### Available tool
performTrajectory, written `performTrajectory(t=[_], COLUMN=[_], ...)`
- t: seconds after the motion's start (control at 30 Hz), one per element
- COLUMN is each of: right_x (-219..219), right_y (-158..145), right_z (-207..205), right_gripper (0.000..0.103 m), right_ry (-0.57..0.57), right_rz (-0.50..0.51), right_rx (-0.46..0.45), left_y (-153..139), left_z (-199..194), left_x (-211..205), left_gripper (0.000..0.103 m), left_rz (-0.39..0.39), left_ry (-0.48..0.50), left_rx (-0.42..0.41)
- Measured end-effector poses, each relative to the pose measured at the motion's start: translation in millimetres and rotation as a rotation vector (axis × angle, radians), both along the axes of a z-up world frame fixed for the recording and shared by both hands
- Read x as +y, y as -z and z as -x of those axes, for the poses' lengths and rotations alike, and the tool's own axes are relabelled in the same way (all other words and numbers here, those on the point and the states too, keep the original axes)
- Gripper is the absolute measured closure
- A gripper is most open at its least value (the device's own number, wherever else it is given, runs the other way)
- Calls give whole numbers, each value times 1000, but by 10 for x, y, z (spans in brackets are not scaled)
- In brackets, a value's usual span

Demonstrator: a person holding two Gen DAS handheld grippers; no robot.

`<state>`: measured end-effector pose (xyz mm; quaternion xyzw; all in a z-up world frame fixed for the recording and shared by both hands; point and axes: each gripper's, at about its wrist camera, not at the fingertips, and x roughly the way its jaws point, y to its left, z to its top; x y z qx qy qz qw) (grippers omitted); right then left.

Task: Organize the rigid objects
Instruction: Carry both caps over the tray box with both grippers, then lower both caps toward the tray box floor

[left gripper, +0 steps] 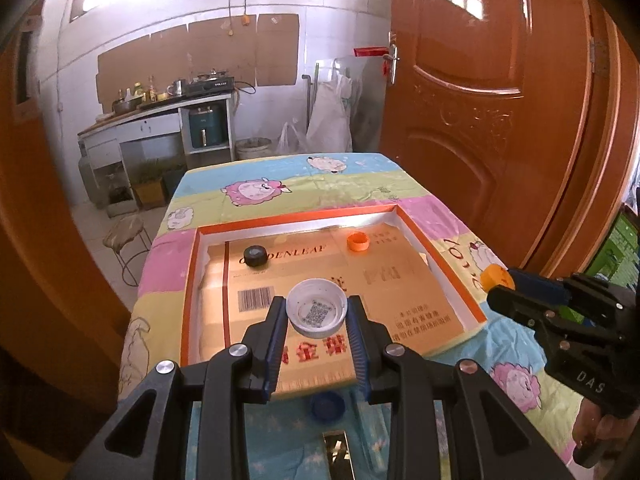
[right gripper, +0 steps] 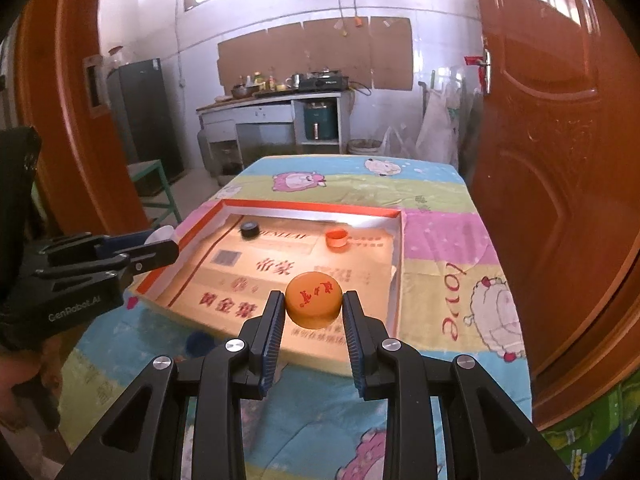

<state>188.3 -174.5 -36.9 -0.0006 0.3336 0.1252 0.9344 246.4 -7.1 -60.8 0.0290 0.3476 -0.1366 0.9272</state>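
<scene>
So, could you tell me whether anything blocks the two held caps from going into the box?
Nothing visible does. The white cap and orange cap hang over the open box; a black cap and an orange one lie at its far end.

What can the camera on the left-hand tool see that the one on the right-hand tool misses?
Only the left wrist view shows the open inside of the white plastic bottle cap, with a printed code, held in the left gripper, and a blue plastic cap on the cloth below.

Only the right wrist view shows the red-printed top of the orange plastic cap in the right gripper, plus a dark fridge.

Both show the shallow orange-rimmed cardboard tray holding a black round cap and a small open orange cap.
</scene>
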Motion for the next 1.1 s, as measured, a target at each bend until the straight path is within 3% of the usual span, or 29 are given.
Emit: performTrajectory(t=[0.57, 1.1], right_x=[-89, 51], right_y=[123, 495], right_z=[-880, -1531], right_gripper=[73, 73], right_ry=[-40, -119], right_rz=[59, 68], right_rx=[56, 178], left_y=[200, 569], left_z=[-906, -1484], left_x=[-198, -280], left_gripper=[73, 73], left_rz=[-40, -82], left_ry=[11, 3], left_rx=[88, 207])
